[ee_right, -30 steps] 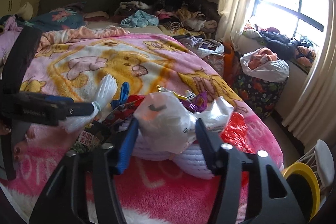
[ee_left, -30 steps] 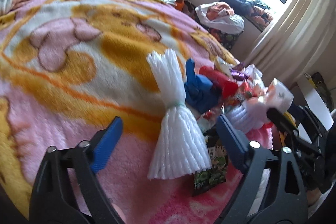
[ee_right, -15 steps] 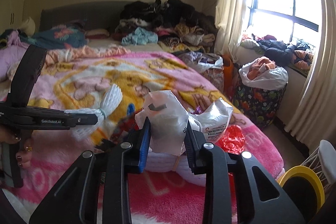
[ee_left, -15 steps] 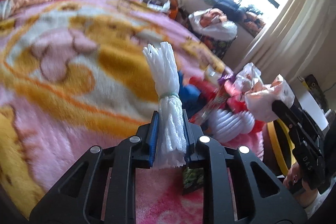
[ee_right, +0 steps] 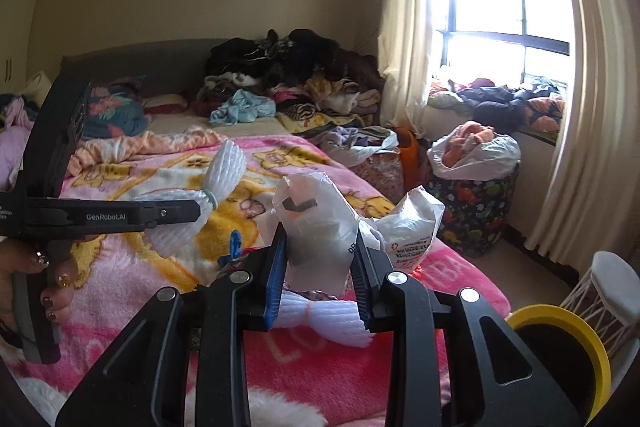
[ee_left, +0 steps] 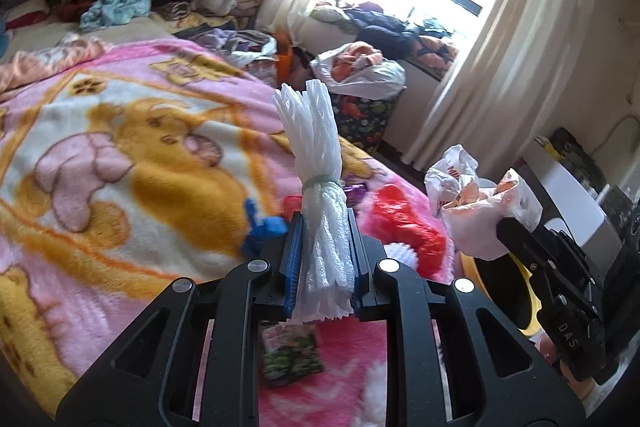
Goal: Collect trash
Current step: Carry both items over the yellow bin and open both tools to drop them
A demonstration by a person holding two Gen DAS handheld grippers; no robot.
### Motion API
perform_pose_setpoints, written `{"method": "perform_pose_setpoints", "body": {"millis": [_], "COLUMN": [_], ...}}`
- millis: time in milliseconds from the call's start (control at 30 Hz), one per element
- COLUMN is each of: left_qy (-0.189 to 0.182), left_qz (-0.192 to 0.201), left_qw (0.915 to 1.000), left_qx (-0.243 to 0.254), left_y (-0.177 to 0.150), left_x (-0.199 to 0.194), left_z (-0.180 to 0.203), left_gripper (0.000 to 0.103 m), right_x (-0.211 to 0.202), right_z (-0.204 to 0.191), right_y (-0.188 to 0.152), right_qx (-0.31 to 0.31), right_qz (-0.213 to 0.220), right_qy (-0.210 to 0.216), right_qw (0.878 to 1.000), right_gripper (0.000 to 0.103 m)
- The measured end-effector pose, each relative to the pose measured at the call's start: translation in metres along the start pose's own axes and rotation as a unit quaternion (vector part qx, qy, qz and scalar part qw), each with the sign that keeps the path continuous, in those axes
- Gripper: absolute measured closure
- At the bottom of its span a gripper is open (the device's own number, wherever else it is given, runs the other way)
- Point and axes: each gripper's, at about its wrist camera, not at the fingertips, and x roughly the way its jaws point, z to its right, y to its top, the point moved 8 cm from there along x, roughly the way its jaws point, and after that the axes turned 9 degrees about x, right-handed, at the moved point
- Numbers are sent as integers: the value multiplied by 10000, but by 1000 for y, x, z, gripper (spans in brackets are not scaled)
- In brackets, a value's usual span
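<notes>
My left gripper [ee_left: 325, 233] is shut on a white foam net bundle [ee_left: 316, 147] tied at its middle, held upright above the pink blanket [ee_left: 120, 155]. In the right wrist view the same bundle [ee_right: 224, 171] sticks out of the left gripper [ee_right: 196, 213] at the left. My right gripper [ee_right: 320, 259] is shut on a crumpled white plastic bag [ee_right: 316, 227], lifted off the bed. That bag [ee_left: 480, 211] shows in the left wrist view at the right. On the blanket lie a second foam net [ee_right: 324, 315], a red wrapper [ee_left: 404, 223], a blue scrap [ee_left: 260, 227] and a green packet [ee_left: 290, 355].
A yellow-rimmed bin [ee_right: 560, 351] stands at the bed's near right corner. A clothes pile [ee_right: 288, 75] covers the bed's far end. A patterned basket with a full white bag [ee_right: 476, 179] sits under the window, a white stool [ee_right: 608, 287] beside the curtain.
The left gripper shut on the foam net bundle and lifted it off the blanket. The right gripper closed on the white plastic bag and raised it; both views now look higher across the room.
</notes>
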Motion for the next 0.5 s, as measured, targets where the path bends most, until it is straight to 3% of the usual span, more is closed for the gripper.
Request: {"method": "perform_pose_setpoints", "body": {"millis": [500], "left_qy": [-745], "left_qz": [-125], "left_qw": [9945], "left_qx": [721], "left_y": [-2], "left_x": [24], "left_z": [88], "left_gripper": [89], "right_x": [-34], "right_z": [64], "right_y": [-5], "right_qx": [676], "right_qz": [131], "right_qy": [-716], "right_qw": [9951], "right_gripper": [75]}}
